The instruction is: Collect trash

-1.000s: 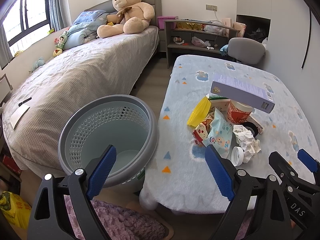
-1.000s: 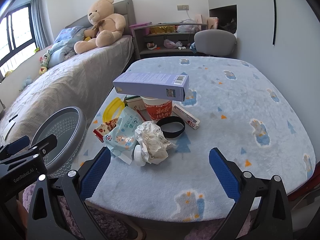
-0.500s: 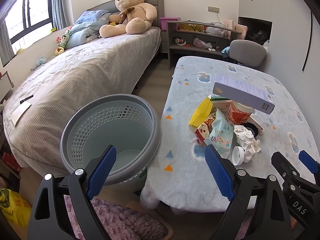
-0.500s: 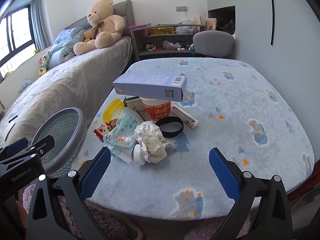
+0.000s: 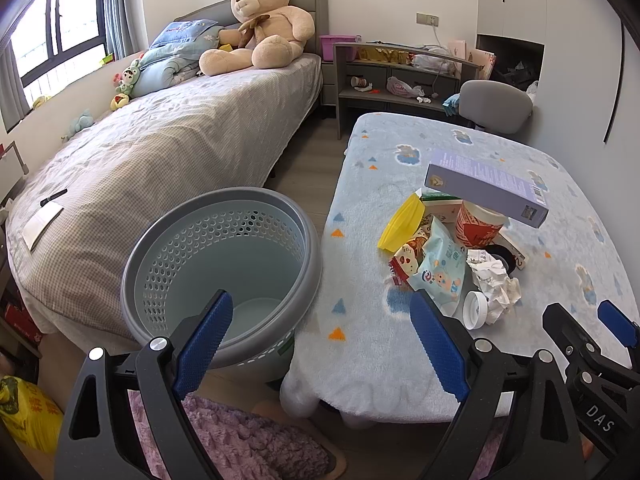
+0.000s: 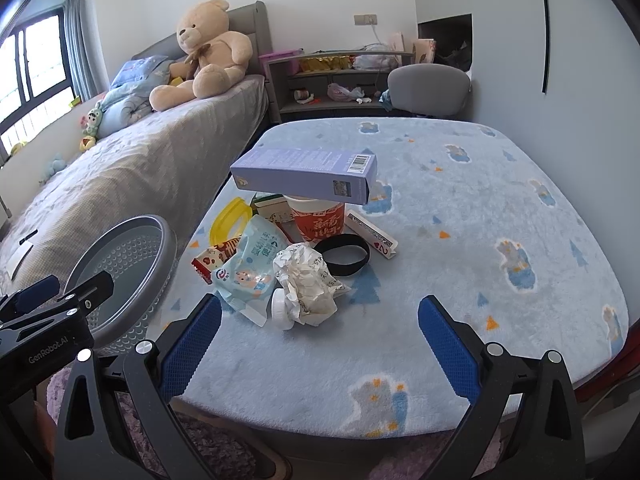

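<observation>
Bedroom scene, light blue fleece-covered surface (image 6: 460, 208) sitting right of a bed (image 5: 160, 152) with a teddy bear (image 5: 260, 24) on it. Compared with a second ago, both views are showing almost the same layout; the left view is sitting slightly higher and further back, trash pile unchanged. Left hand-held gripper (image 5: 320, 344) is hovering over the gap between basket and surface, jaws spread wide, holding nothing. Right hand-held gripper (image 6: 320, 344) is hovering over the near edge of the surface, jaws spread wide too, nothing between them. Grey perforated basket (image 5: 224, 272) is standing on the floor just left of the surface, nothing visible inside. Trash is lying clustered on the left-middle of the surface: purple box (image 6: 308, 174) resting flat on top of a red paper cup (image 6: 318, 220), long axis running left-right, barcode end pointing right. Crumpled paper (image 6: 308, 280) is lying nearest, touching a white cap (image 6: 279, 305). Blue wipes pack (image 6: 250, 268), yellow lid (image 6: 229, 220), black band (image 6: 343, 255) and a snack wrapper (image 6: 212, 258) are lying around the cup.
</observation>
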